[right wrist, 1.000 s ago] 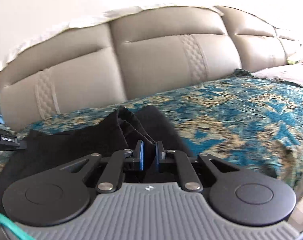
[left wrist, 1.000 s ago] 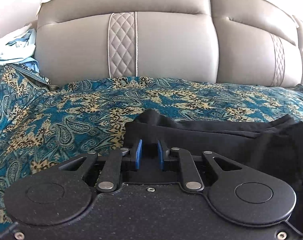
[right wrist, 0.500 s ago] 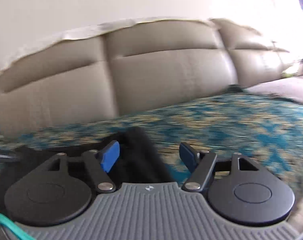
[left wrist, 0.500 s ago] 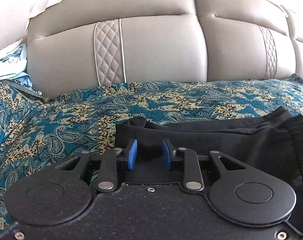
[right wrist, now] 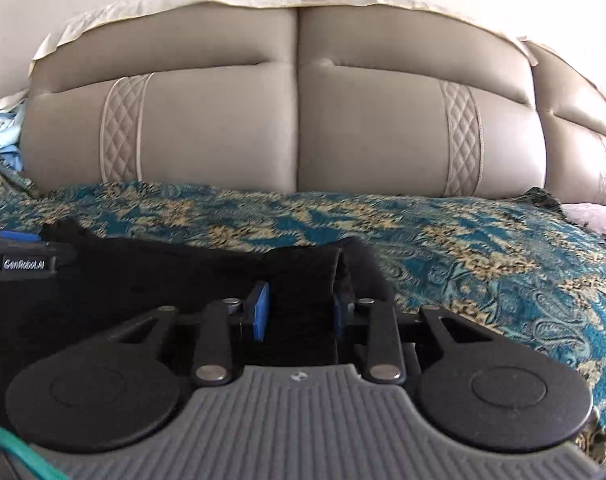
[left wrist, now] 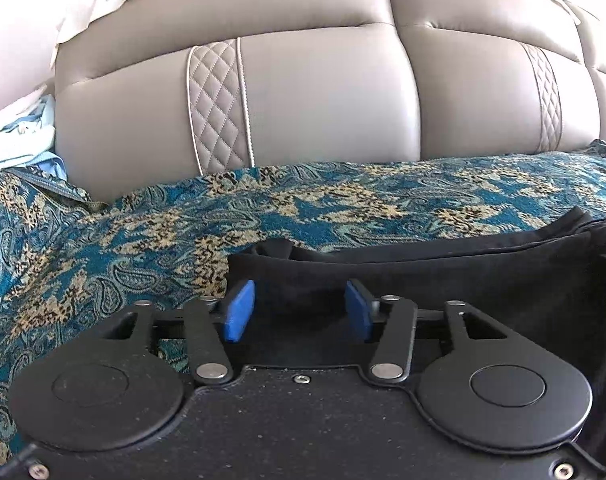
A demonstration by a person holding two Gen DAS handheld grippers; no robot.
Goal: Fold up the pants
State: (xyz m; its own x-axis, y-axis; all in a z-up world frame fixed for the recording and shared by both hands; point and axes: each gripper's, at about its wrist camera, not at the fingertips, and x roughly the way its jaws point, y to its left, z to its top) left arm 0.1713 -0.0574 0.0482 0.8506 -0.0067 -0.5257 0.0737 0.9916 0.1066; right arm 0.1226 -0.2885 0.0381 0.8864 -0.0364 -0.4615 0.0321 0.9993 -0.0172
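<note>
The black pants [left wrist: 463, 280] lie folded in a long band on the patterned sofa cover [left wrist: 343, 204]. My left gripper [left wrist: 299, 308] sits over their left end; its jaws are opening, and the blue pads stand apart with black cloth lying loose between them. In the right wrist view the pants [right wrist: 143, 280] run off to the left. My right gripper [right wrist: 299, 312] is at their right end, jaws closing around a raised fold of black cloth, and the left pad's blue face still shows. The left gripper's finger [right wrist: 19, 258] shows at that view's left edge.
The grey leather sofa backrest [left wrist: 323, 100] rises just behind the seat. A heap of light blue and white cloth [left wrist: 23, 136] lies at the far left. The teal and gold cover [right wrist: 483, 256] stretches bare to the right of the pants.
My left gripper's pads, nearly shut a second ago, have spread apart over the pants. My right gripper opened wide, shifted and rolled level, and its pads have come partway in around the fold.
</note>
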